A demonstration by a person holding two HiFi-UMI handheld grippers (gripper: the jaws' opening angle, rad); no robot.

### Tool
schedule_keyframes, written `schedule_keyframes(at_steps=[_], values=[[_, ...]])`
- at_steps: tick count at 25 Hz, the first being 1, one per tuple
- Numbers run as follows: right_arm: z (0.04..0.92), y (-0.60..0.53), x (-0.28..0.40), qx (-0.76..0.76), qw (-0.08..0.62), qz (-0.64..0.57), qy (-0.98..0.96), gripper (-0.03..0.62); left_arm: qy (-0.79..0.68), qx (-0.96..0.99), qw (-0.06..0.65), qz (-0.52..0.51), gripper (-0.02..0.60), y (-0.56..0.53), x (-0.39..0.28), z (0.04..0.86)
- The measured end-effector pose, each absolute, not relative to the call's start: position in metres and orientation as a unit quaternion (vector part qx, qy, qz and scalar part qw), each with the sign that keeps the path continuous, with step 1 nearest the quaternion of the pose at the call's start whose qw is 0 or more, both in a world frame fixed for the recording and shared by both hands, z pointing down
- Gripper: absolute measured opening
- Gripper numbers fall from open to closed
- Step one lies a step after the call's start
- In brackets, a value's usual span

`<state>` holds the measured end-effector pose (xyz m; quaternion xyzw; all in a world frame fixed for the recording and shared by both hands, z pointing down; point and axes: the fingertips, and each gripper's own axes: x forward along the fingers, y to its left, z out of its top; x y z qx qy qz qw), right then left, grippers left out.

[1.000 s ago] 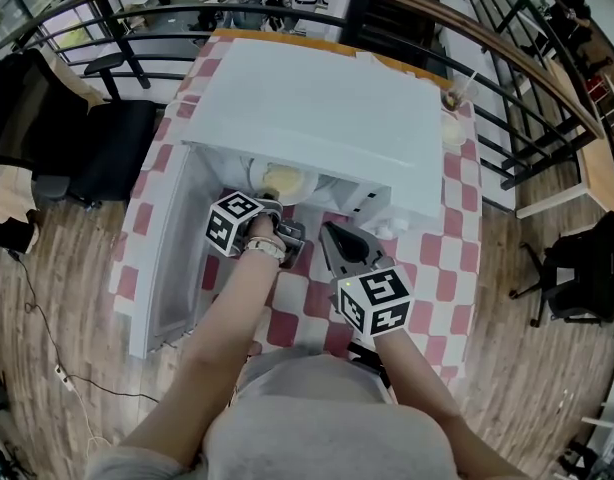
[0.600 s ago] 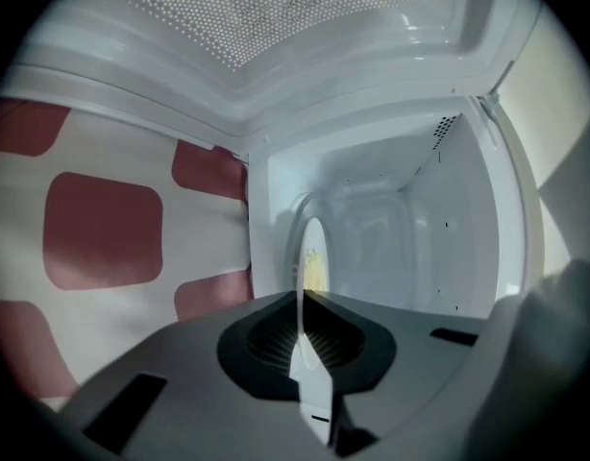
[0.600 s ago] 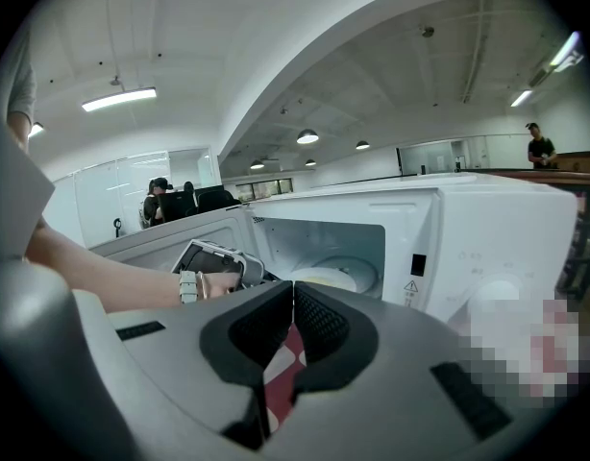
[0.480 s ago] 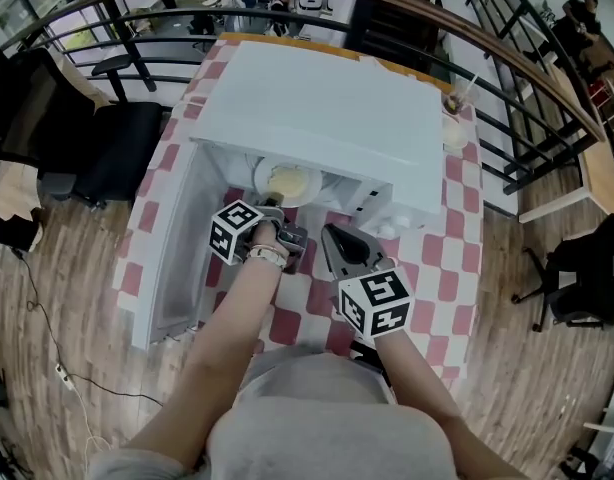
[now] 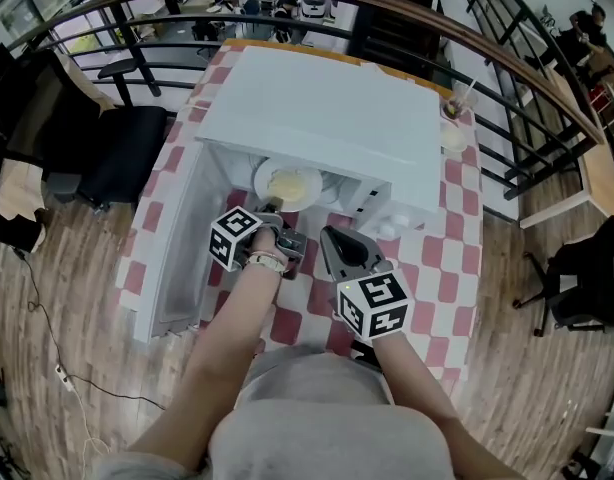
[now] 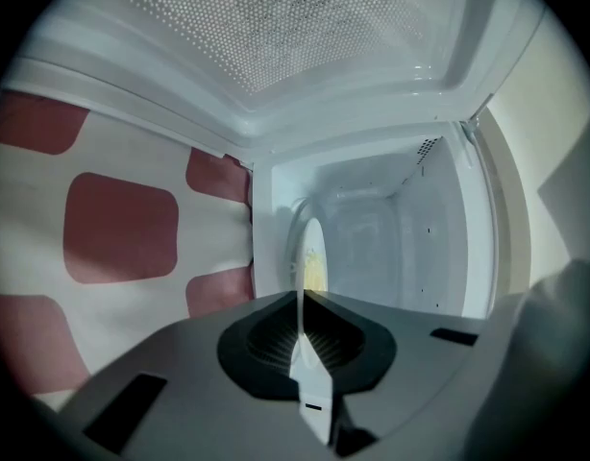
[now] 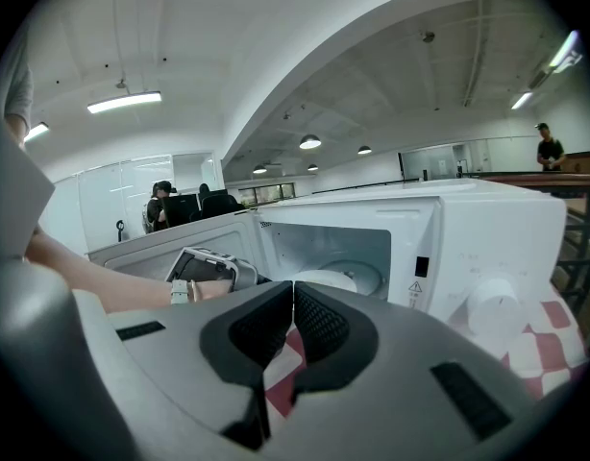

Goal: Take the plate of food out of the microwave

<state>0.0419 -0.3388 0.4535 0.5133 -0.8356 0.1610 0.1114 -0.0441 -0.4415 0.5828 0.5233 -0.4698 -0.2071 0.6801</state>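
Note:
A white plate [image 5: 290, 184] with yellow food [image 5: 293, 182] sits at the mouth of the white microwave [image 5: 327, 108]. The microwave's door [image 5: 172, 258] hangs open to the left. My left gripper [image 5: 272, 209] reaches into the opening and is shut on the plate's near rim. In the left gripper view the plate [image 6: 312, 254] stands edge-on, its thin rim pinched between the left gripper's [image 6: 299, 301] pads. My right gripper [image 5: 328, 232] hovers shut and empty over the checked tablecloth, in front of the control panel. In the right gripper view its jaws [image 7: 293, 307] meet, with the plate [image 7: 324, 279] beyond.
The red-and-white checked table [image 5: 437, 258] carries the microwave. A cup with a straw [image 5: 451, 99] and a small bowl [image 5: 453, 136] stand at its back right. A black chair [image 5: 117, 148] is to the left, and a curved railing [image 5: 547, 78] runs behind.
More of the plate and food shows beyond the microwave's top edge than a second ago. The left gripper has shifted slightly at the rim. The right gripper has stayed put.

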Motion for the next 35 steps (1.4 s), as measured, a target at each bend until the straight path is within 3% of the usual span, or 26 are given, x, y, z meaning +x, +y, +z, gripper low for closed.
schedule_keyframes(at_steps=[35], values=[[0.416, -0.310, 0.053, 0.533, 0.056, 0.127, -0.835, 0.028, -0.433, 0.562, 0.664, -0.236, 0.009, -0.374, -0.055, 0.515]])
